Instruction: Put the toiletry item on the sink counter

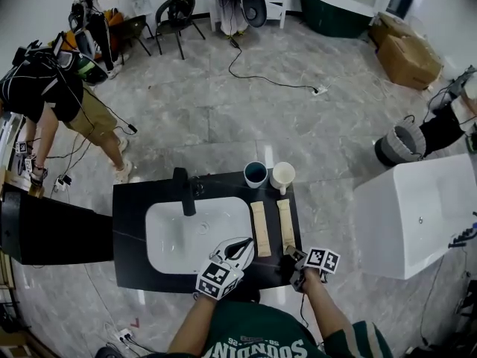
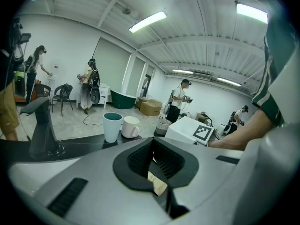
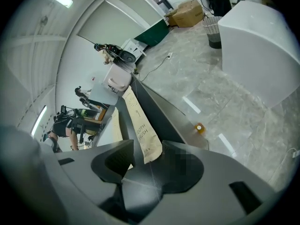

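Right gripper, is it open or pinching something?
Open. The right gripper has jaws apart; the toothbrush packet lies between them, unpinched.

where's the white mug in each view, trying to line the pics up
Head view: white mug at the far edge of the counter, just right of the teal cup.
Left gripper view: left of centre, again right of the teal cup.
Right gripper view: small, upper left of centre, past the far end of the toothbrush packet.
Shared landmark: the dark green bathtub.
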`<state>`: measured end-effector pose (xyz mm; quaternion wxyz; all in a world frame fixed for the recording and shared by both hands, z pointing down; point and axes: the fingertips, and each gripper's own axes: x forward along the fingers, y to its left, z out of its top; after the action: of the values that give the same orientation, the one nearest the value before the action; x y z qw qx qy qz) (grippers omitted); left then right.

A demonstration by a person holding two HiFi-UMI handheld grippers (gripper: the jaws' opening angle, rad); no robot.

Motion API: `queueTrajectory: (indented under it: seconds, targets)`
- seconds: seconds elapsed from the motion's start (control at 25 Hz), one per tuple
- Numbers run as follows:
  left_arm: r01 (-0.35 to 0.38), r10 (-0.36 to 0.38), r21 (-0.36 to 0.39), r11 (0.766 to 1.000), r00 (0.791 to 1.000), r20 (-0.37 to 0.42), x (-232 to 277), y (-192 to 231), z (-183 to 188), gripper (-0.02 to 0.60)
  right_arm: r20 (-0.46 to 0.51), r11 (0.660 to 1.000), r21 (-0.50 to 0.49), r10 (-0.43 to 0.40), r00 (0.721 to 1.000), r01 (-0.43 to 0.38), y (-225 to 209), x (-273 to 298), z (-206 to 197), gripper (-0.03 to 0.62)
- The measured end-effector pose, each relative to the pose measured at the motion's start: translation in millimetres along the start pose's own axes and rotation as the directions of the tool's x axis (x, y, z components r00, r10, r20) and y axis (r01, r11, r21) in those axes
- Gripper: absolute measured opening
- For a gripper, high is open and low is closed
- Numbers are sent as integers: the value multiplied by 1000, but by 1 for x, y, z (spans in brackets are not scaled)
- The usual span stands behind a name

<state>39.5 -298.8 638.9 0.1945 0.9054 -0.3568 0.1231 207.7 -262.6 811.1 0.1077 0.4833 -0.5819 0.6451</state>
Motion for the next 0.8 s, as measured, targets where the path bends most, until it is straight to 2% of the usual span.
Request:
queueTrajectory:
  seconds: [0.28,0.44,0.48,0.6,0.8]
  targets:
    - [-24,24,13,1000,1000,19,-16,-1,1,11,44,998,-52,-17,999,19,-4,-23,-5,201]
    - [-38,37,27,999,999,35,-31,-7,6,11,71,985,-169,-12,997,24,9,-39,-10,110]
    - [-42,41,30,999,998,38,-35,-9,6,11,91,977,-210,-2,996,21,15,-43,-9,69]
    - [-51,49,41,998,998,46,-47,-16,6,11,147,937,-348,31,989,23,35,-55,-10,51]
    - [-65,61,55,996,996,61,-69,-26,5,11,251,809,-583,91,964,76,85,-79,-15,51]
